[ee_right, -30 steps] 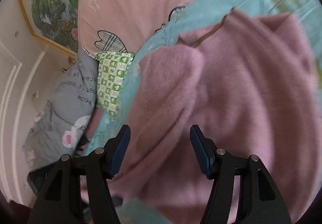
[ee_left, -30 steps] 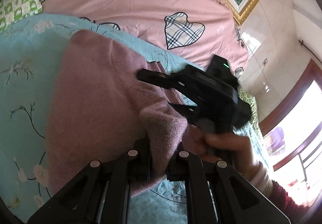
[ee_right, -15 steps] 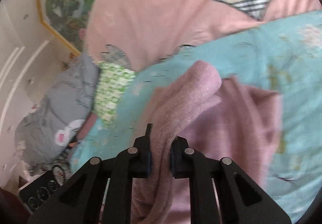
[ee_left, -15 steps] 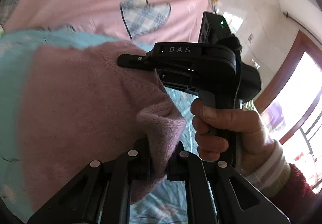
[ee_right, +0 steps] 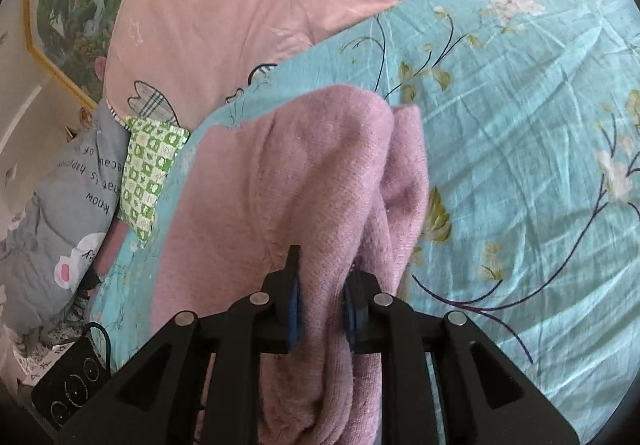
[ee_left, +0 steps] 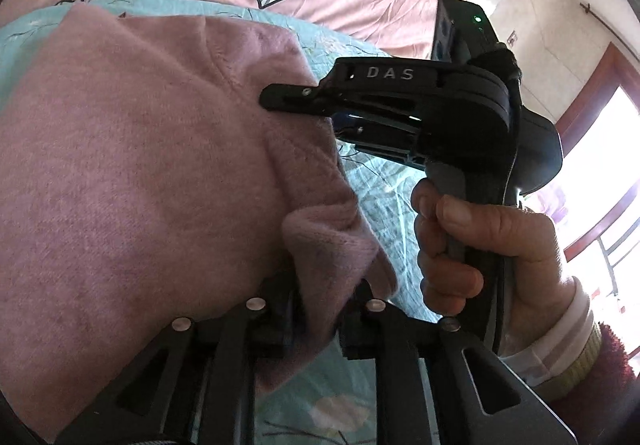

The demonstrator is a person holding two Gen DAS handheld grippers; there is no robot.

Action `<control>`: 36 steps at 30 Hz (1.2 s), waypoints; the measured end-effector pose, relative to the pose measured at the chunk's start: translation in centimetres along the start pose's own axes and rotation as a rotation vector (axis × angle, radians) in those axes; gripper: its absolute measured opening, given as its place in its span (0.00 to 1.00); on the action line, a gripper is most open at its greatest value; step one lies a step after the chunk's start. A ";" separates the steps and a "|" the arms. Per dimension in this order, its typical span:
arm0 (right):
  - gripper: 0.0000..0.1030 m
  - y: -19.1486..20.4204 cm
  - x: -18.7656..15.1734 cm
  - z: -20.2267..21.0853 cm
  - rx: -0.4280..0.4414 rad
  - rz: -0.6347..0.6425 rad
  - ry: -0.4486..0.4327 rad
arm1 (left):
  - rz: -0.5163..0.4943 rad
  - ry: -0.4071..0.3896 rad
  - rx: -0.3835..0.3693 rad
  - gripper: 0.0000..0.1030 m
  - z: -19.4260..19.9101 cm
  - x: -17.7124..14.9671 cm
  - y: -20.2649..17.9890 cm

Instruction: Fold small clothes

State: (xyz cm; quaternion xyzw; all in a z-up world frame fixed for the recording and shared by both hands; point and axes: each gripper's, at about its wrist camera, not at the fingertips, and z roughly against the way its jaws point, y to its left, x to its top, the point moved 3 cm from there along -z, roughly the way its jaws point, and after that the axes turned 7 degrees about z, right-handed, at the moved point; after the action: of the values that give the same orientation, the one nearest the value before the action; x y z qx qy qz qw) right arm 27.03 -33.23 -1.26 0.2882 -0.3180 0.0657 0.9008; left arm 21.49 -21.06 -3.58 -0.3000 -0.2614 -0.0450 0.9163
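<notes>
Both tongs grip the pink sweater (ee_left: 132, 173): left gripper (ee_left: 320, 309) clamped on a bunched edge, right gripper (ee_right: 320, 309) clamped on a thick fold, the two close together. Sweater lies ahead of both on the blue floral quilt (ee_right: 520, 165), trailing leftward. Bare quilt lies open to the right; the pink cover (ee_right: 224, 13) beyond.

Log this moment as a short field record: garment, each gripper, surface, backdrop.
garment: mauve knit sweater, partly folded, bunched at both grips
left gripper: shut on a sweater fold
right gripper: shut on a sweater fold
surface: turquoise floral sheet
backdrop: pink quilt with plaid hearts
</notes>
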 end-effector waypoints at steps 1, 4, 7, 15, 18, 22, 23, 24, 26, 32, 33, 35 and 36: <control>0.26 0.0 -0.1 0.3 -0.006 -0.003 -0.008 | -0.001 0.007 -0.006 0.20 0.3 -0.3 0.0; 0.54 0.5 -0.9 1.6 -0.004 -0.010 -0.061 | 0.015 0.019 -0.028 0.30 1.8 -1.4 -0.2; 0.63 1.1 -2.0 2.8 0.003 -0.006 -0.111 | 0.031 0.019 -0.068 0.41 3.7 -2.5 -0.3; 0.71 0.6 -3.9 4.7 -0.013 -0.022 -0.106 | 0.020 -0.028 -0.063 0.56 9.3 -3.2 1.9; 0.73 -0.1 -3.9 5.0 -0.013 -0.036 -0.109 | 0.080 -0.063 -0.017 0.57 10.2 -2.0 4.5; 0.76 -0.4 -3.9 4.4 0.022 -0.059 -0.100 | 0.156 -0.089 0.032 0.57 10.8 0.0 8.1; 0.76 -0.3 -3.9 4.1 0.026 -0.058 -0.096 | 0.167 -0.091 0.039 0.57 11.0 0.3 8.6; 0.76 -0.3 -3.9 3.7 0.026 -0.053 -0.088 | 0.180 -0.096 0.048 0.58 11.1 0.6 9.3; 0.77 -0.2 -3.9 3.2 0.023 -0.044 -0.079 | 0.197 -0.100 0.062 0.63 11.3 1.0 10.2; 0.77 -0.5 -3.4 1.4 0.034 -0.025 -0.057 | 0.259 -0.097 0.080 0.78 10.4 3.1 13.2; 0.77 -0.5 -3.3 1.1 0.044 -0.021 -0.060 | 0.271 -0.104 0.074 0.78 10.2 3.5 13.8; 0.77 -0.6 -3.0 0.5 0.074 -0.015 -0.068 | 0.286 -0.102 0.058 0.80 9.2 4.8 14.9; 0.77 -0.7 -2.8 0.1 0.092 -0.020 -0.068 | 0.287 -0.087 0.051 0.80 8.5 5.2 15.3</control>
State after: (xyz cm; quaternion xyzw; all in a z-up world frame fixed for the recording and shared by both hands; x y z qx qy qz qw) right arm 24.99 -33.69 -3.32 0.3346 -0.3421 0.0614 0.8759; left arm 25.77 -3.33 -3.18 -0.3125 -0.2565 0.1062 0.9084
